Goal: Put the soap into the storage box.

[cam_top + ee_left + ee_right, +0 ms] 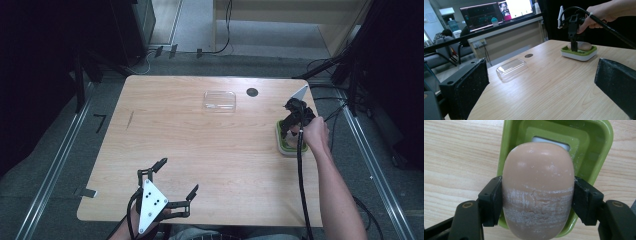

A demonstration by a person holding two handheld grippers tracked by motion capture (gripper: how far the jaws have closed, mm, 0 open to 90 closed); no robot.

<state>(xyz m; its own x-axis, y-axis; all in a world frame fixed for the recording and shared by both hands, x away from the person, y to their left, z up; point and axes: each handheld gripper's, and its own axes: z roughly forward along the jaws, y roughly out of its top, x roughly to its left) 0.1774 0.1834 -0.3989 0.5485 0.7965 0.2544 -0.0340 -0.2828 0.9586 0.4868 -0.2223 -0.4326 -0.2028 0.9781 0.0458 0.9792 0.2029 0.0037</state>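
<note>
Right gripper (pixel 537 202) clamps the oval pinkish-tan soap bar (pixel 537 190) across its short axis, directly over the green rectangular plastic dish (pixel 599 142).

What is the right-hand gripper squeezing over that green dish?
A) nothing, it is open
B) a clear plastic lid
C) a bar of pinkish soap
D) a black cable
C: in the right gripper view the right gripper has its fingers pressed on both sides of the soap, above the green dish; the clear lid lies apart on the table.
</note>
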